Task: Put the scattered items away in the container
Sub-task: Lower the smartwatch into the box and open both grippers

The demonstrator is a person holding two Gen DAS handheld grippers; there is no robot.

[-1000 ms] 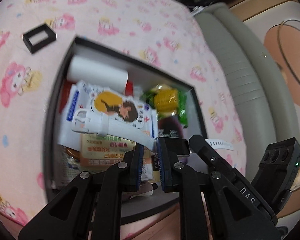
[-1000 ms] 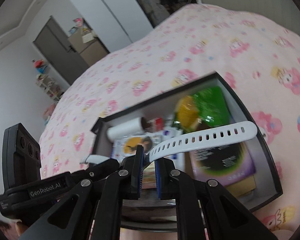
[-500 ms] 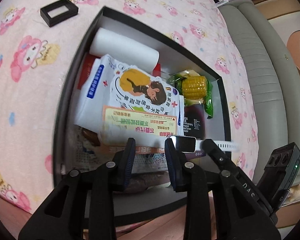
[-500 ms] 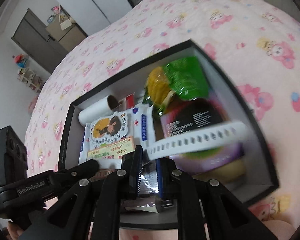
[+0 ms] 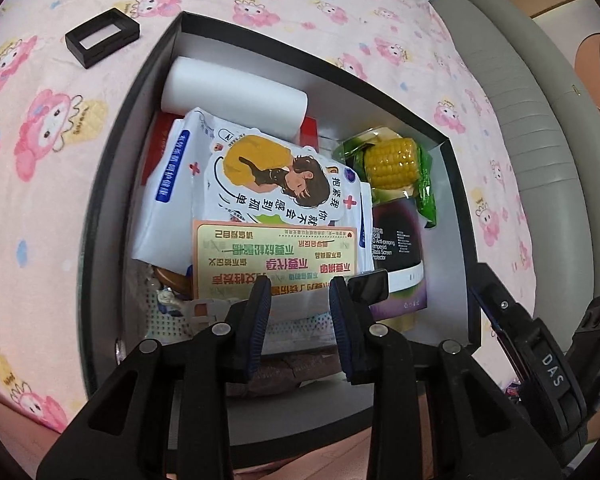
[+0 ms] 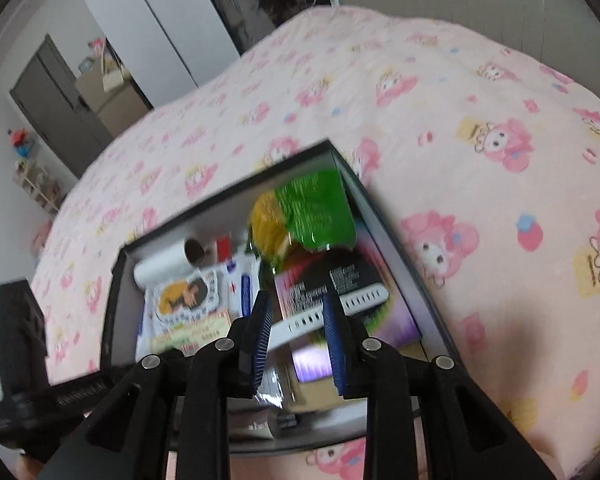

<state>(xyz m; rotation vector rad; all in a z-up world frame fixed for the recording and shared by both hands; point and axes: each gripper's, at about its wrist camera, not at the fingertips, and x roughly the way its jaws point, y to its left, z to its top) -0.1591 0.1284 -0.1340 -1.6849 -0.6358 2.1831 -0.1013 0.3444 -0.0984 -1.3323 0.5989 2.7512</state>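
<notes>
Watch released: both grippers, clamped on it a second ago, now stand open.
The watch (image 5: pixel 384 282) lies inside the box (image 5: pixel 112 184); the left gripper (image 5: pixel 300 312) is open, the right gripper (image 6: pixel 296 336) opening, strap between untouched; both should lift clear vertically.

Matt black cardboard box (image 5: pixel 112 184) on soft printed cloth bedspread (image 5: pixel 52 184); glossy plastic corn packet (image 5: pixel 396 164), smooth white watch strap (image 6: pixel 360 300).

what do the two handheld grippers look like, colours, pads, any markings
Both are matte black plastic. The left gripper and the right gripper each have two angular linkage arms with triangular cut-outs and round silver pivot pins. The fingers carry ribbed blue pads on their inner faces. Seen from the left wrist, the right gripper's body bears white "DAS" lettering. Blurred white lettering shows on the left gripper's body in the right wrist view.
</notes>
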